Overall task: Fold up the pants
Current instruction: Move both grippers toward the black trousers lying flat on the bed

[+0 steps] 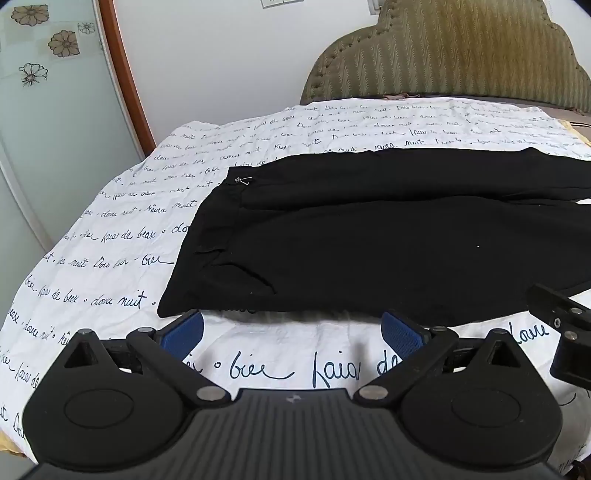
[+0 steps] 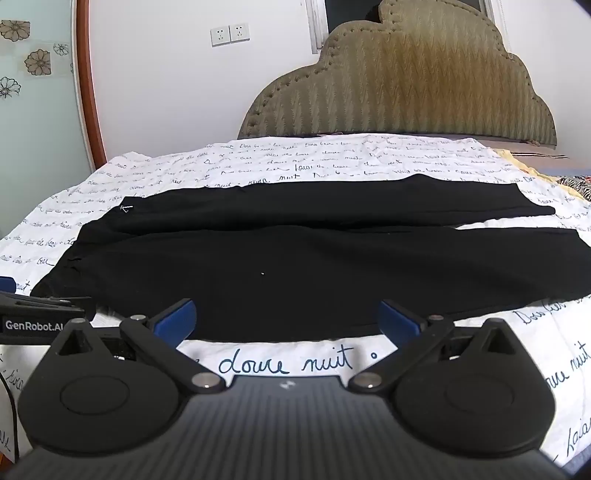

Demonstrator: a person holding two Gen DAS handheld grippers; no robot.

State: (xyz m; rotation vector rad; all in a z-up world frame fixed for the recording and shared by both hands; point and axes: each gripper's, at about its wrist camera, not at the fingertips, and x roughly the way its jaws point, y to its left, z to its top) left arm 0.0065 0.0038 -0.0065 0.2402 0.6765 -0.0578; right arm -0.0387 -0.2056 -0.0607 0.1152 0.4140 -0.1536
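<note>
I hold both tongs — left tongs (image 1: 291,332) and right tongs (image 2: 288,321) — spread wide and empty just short of black pants (image 2: 295,258) lying flat across the bed sheet (image 1: 122,206).

Bed cover (image 1: 122,236): white sheet printed all over with dark blue handwritten script, spread across the bed, lightly creased.
Headboard (image 2: 402,88): olive-green upholstered panel with a scalloped top edge, wavy ribbed fabric and a row of studs along its outline, upright at the far end of the bed.
Wall (image 2: 177,85): plain white, behind the headboard.
Sockets (image 2: 229,34): two white outlets side by side on the wall, left of the headboard.
Door panel (image 1: 44,85): pale green frosted surface with brown flower motifs, edged by a reddish-brown wooden frame (image 1: 127,74).
Patterned fabric (image 2: 578,186): black-and-white striped piece at the bed's far right edge.
</note>
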